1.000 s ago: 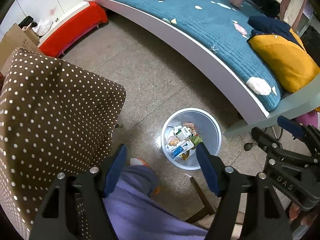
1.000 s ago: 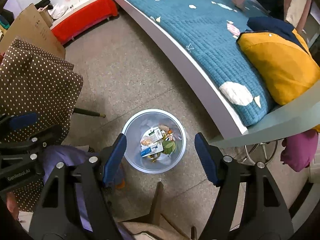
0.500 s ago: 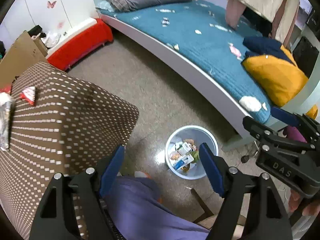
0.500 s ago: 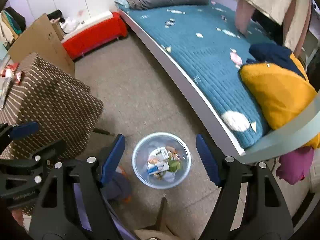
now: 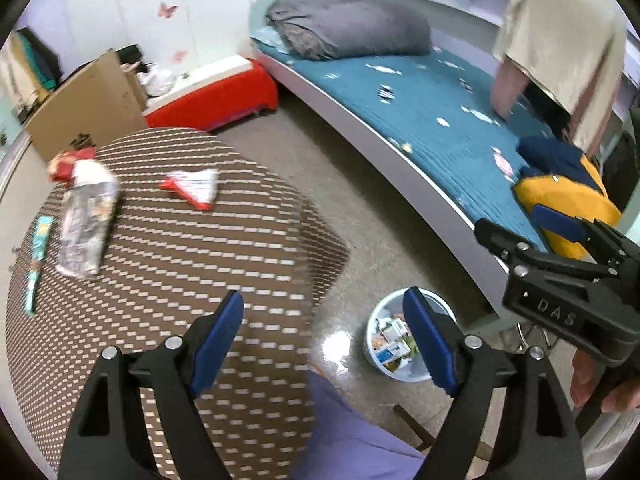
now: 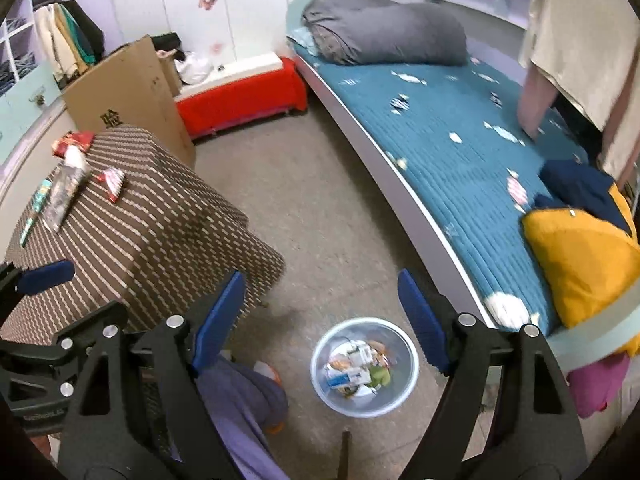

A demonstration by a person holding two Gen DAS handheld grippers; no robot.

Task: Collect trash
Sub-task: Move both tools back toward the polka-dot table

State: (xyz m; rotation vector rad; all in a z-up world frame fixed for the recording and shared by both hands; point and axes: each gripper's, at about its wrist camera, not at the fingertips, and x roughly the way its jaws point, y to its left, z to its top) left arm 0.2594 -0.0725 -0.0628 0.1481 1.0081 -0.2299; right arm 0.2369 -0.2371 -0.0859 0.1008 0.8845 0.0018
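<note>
On the floor, beside the bed: waste bin [image 6: 365,366], pale and round, already holding cartons and wrappers; set within reach of the seated person's legs [image 6: 240,396], likely so drops are short.
Table top, left of bin: polka-dot cloth [image 5: 168,264] carrying the uncollected trash, namely a red-and-white wrapper [image 5: 192,188], a clear crumpled packet [image 5: 86,224], a red packet [image 5: 68,160] at its far end and a teal stick-shaped pack [image 5: 38,252].
Left gripper [image 5: 324,344]: jaws have just been opening, spread wide, nothing between them; poised over the table edge.
Right gripper [image 6: 322,312]: jaws likewise just opening, spread and empty, framing the bin; seemingly freed for another pick.
Judged stage: partway; table items remain.
Blurred: cloth pattern and wrapper print smear, so labels are unreadable.
Cut off: bin partly behind the left gripper's finger [image 5: 426,344]; table legs mostly hidden by cloth.
Bedspread [image 6: 460,128]: pale specks, trash or printed pattern, cannot tell.
</note>
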